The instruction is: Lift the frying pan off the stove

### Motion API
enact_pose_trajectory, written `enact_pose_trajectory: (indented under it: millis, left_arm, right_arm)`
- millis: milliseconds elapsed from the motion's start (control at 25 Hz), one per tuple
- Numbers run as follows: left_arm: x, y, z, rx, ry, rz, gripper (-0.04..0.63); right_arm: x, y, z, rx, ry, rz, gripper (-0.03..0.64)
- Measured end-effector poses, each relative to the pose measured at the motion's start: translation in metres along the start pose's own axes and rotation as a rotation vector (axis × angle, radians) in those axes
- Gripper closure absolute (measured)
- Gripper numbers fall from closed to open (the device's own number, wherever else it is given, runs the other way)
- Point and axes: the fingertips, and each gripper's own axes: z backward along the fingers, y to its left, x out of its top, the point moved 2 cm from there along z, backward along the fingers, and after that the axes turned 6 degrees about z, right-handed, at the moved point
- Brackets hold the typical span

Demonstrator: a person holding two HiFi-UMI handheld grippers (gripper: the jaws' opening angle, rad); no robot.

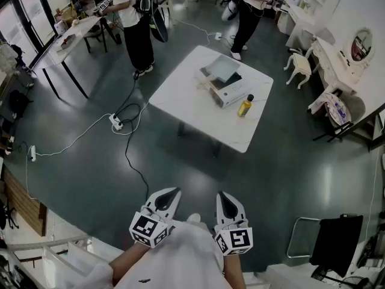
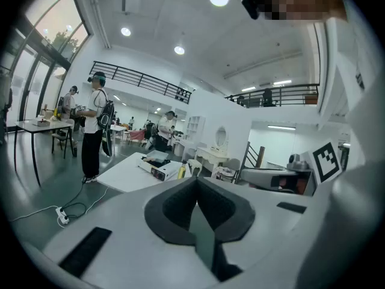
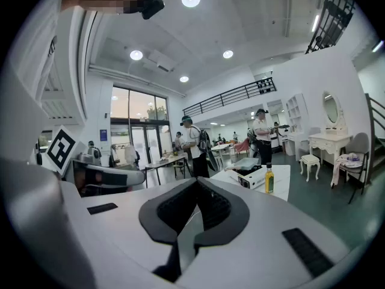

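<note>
**White stove with pan far off on the table; both grippers shut, empty, held close to the body**

Grey frying pan sits on top of the white tabletop stove. It reads as a flat, squarish shape, too small to make out a handle. The stove is on the far half of a white square table, which lies corner-on to the camera. A yellow bottle stands upright just beside the stove, on its near right.

Dark green floor lies open between the table and the person, so the straight path is clear. A black cable snakes across the floor to the left of that path and runs up to a power strip.

The left gripper and right gripper are low and tucked in at the person's chest, side by side and tips forward. Both are well apart from the table. Each gripper view shows the jaws pressed together with nothing between them. The marker cubes face up.

Further out:
- Two people stand beyond the table, one at far left and one at far right.
- A long table is at the left.
- A white stool and a dressing table are along the right wall.
- A black chair is at near right.
</note>
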Motion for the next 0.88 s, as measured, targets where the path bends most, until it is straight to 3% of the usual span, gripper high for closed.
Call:
enact_pose_trajectory:
  millis: [680,880]
  left_arm:
    - [-0.003,-0.029,-0.015,0.0,0.007,0.005,0.593]
    - [0.001,-0.02,-0.017,0.022,0.007,0.015,0.593]
  right_arm:
    - [-0.004,-0.023,0.022,-0.02,-0.019,-0.024,0.618]
    - [-0.005,-0.026,0.011,-0.002,-0.013,-0.022,0.618]
